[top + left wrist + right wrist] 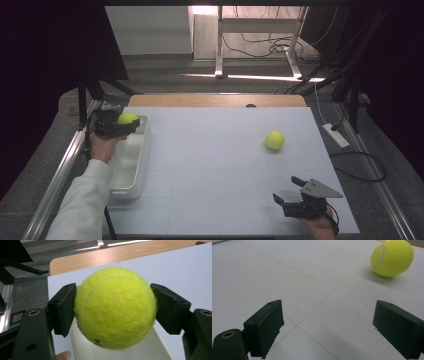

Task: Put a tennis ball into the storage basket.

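My right gripper point(290, 195) sits nearest me at the desk's point(215, 165) front right, fingers point(265, 326) spread wide with nothing between them. A loose tennis ball point(275, 140) lies well ahead of it on the desk. My left gripper point(120, 125) has its fingers point(63, 307) clamped on a second tennis ball point(115, 307), held above the far end of the white bin point(131, 165).

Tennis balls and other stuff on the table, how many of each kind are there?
Tennis balls: 2, the held ball in the left hand-held gripper and the loose ball on the table
White bins: 1, the white bin
Hand-held grippers: 2, counting the right hand-held gripper
Total: 5
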### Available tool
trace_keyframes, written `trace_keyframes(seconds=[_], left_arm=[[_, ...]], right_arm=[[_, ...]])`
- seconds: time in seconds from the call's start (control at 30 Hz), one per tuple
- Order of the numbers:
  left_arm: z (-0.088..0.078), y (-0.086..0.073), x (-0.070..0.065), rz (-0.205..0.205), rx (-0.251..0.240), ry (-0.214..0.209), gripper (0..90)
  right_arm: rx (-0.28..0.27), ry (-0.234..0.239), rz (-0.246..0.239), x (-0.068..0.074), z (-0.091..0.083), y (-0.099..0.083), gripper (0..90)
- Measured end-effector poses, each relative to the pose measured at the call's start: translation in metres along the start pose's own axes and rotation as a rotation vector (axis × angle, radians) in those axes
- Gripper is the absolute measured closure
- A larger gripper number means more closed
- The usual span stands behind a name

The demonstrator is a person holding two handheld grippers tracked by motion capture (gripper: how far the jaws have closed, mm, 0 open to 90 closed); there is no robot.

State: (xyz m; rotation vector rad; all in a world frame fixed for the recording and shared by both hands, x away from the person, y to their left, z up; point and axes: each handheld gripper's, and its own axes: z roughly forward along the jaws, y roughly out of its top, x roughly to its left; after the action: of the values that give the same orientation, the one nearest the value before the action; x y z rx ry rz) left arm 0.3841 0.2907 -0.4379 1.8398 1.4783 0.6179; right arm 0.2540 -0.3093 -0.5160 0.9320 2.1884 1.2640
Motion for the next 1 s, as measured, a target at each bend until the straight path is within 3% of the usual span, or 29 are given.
trace_keyframes(seconds=[0.43,1.0], left_arm=[[0.012,-0.001,-0.001,0.007,0.068,-0.018,26.4],[0.016,-0.001,-0.003,0.014,0.092,-0.020,26.3]], right_arm=[[-0.001,0.001,0.002,0.000,0.000,0.000,9.1],[-0.002,0.003,-0.002,0.001,-0.001,0.001,9.1]])
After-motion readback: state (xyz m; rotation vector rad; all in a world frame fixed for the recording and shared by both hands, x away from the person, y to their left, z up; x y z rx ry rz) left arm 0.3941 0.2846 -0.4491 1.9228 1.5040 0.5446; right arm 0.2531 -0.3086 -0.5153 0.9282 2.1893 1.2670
